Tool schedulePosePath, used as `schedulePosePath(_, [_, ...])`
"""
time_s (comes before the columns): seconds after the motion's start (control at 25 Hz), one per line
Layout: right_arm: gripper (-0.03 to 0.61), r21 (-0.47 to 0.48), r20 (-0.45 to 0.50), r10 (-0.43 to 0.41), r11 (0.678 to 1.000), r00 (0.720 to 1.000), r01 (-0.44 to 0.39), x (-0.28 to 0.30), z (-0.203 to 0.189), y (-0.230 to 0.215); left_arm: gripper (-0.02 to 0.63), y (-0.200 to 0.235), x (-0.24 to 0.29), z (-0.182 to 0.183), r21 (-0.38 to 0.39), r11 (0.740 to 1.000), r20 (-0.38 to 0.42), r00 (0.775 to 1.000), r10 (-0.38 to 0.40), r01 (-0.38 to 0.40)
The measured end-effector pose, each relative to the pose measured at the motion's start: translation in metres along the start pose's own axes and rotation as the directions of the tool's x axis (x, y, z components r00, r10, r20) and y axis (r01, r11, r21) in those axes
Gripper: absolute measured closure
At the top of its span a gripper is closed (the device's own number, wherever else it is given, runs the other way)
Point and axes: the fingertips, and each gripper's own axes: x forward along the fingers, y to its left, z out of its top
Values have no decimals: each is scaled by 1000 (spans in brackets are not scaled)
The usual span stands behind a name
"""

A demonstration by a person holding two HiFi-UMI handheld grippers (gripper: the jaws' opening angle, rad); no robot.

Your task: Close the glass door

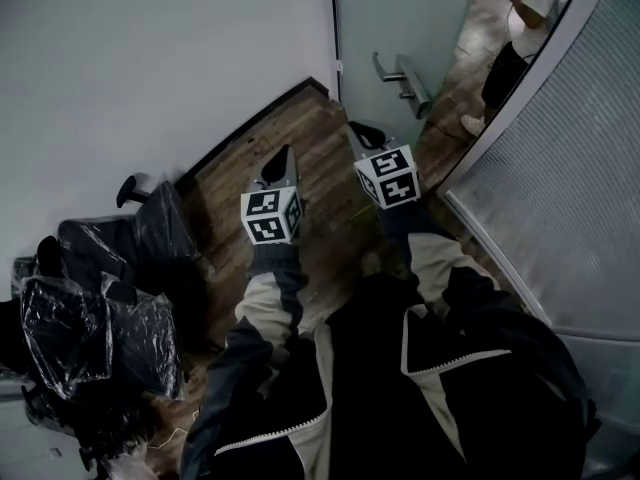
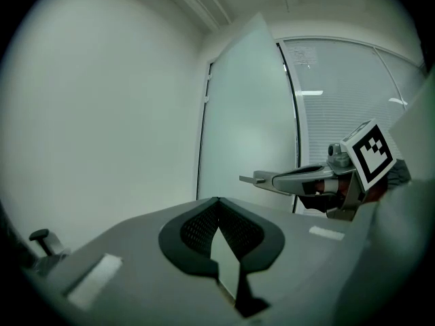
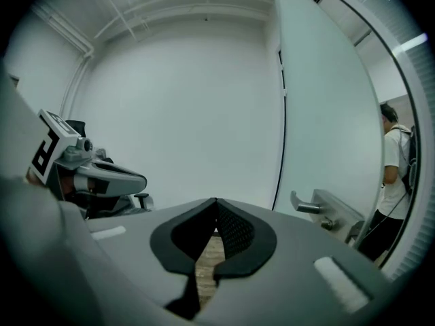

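Two claws, both closed, holding nothing: your left claw (image 1: 281,158) and your right claw (image 1: 362,130). Glass door (image 1: 400,13) stands open ahead. Its handle (image 1: 402,74) lies right-forward, nearer your right claw, apparently not touching.

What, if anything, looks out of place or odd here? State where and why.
The glass door stands open, angled away from the curved glazed wall. Office chairs wrapped in plastic film are bunched by the white wall at the left, seemingly stored. Nothing looks spilled or broken.
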Motion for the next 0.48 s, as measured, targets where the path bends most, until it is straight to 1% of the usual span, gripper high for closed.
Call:
schedulePosePath(0.16, [572,6,4,14,1000,1000,-14,43,10,-34,615,13,49,11,4,1000,-18,1000,15,-15])
schedulePosePath(0.28, [574,6,1,28,1000,1000,-28,71,14,-55,615,18,83,23,-5,1000,-13,1000,23,-24])
schedulePosePath(0.48, [573,3,3,18,1000,1000,-18,101,19,-75,615,25,122,31,-6,1000,-5,1000,-2,2])
